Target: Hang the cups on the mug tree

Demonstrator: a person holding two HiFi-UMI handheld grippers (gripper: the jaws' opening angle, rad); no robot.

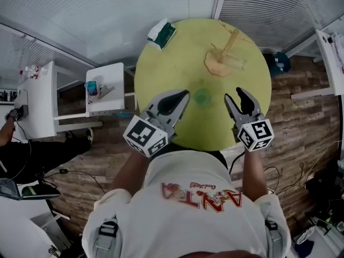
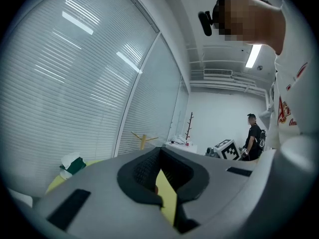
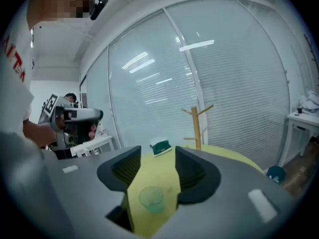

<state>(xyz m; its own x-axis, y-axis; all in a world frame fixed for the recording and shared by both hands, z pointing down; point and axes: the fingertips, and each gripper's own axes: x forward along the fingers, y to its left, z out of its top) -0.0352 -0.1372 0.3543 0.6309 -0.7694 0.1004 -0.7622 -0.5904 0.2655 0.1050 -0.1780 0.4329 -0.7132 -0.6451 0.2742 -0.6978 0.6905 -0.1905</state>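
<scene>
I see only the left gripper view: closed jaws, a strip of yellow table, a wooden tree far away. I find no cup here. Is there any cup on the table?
Observer: Yes. One translucent green plastic cup stands upright on the round yellow table, between the left gripper and the right gripper in the head view.
Operator: Does the right gripper hold it?
Observer: No. In the right gripper view its jaws stand apart; the cup shows through the gap, and the pads do not touch it.
Operator: Where is the tree from the cup?
Observer: The wooden mug tree stands beyond the cup, toward the table's far right side.
</scene>
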